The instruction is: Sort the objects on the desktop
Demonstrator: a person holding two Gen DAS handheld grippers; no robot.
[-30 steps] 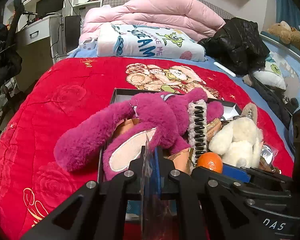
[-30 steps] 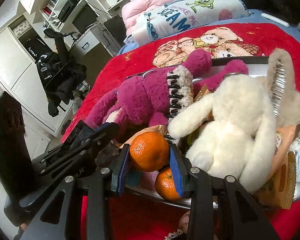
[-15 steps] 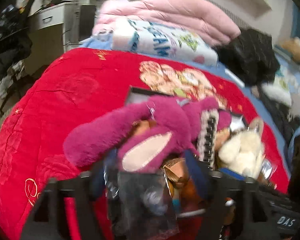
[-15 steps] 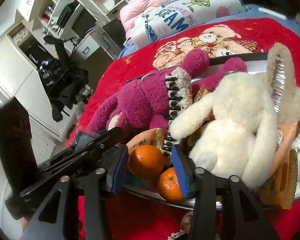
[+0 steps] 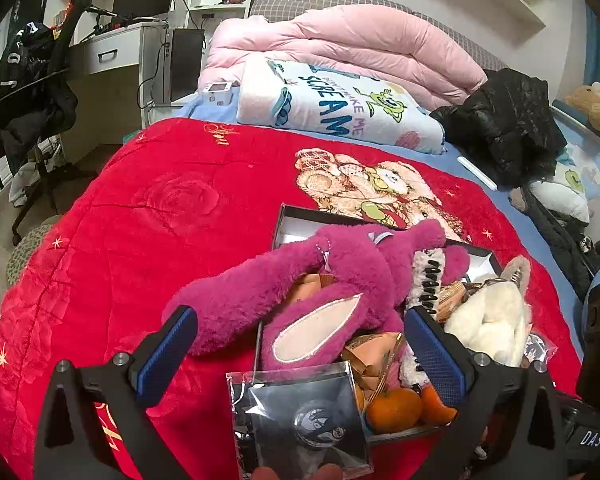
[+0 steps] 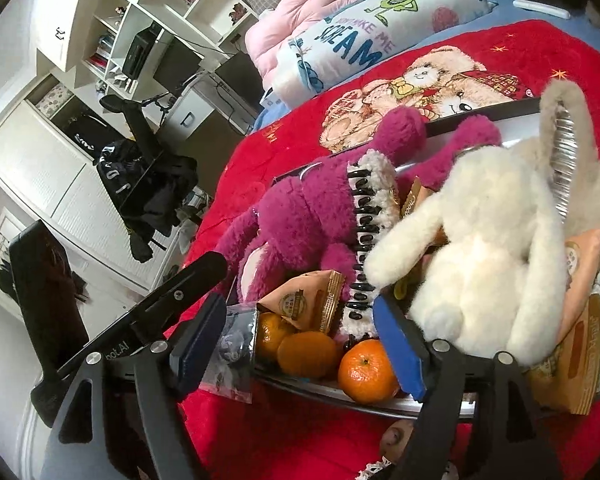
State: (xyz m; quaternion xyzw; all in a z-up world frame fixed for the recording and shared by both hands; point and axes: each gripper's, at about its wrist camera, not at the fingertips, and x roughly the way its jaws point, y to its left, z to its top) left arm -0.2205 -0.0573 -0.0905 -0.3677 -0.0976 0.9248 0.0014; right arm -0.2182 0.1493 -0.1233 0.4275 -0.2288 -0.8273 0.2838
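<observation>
Release step: both jaws have just been opening, so we back the left gripper [image 5: 300,352], wide and empty over the clear badge bag [image 5: 300,416] at the box's [image 5: 300,216] 6 o'clock rim, and the right gripper [image 6: 300,340], parted around the loose tangerines [image 6: 366,370], straight out without snagging either.

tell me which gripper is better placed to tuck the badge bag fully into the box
Left, probably. The left gripper stands wide open with the clear badge bag straight ahead between its fingers, lying over the box's near edge. The right gripper, also open, faces the oranges; the bag sits beside its left finger.
</observation>
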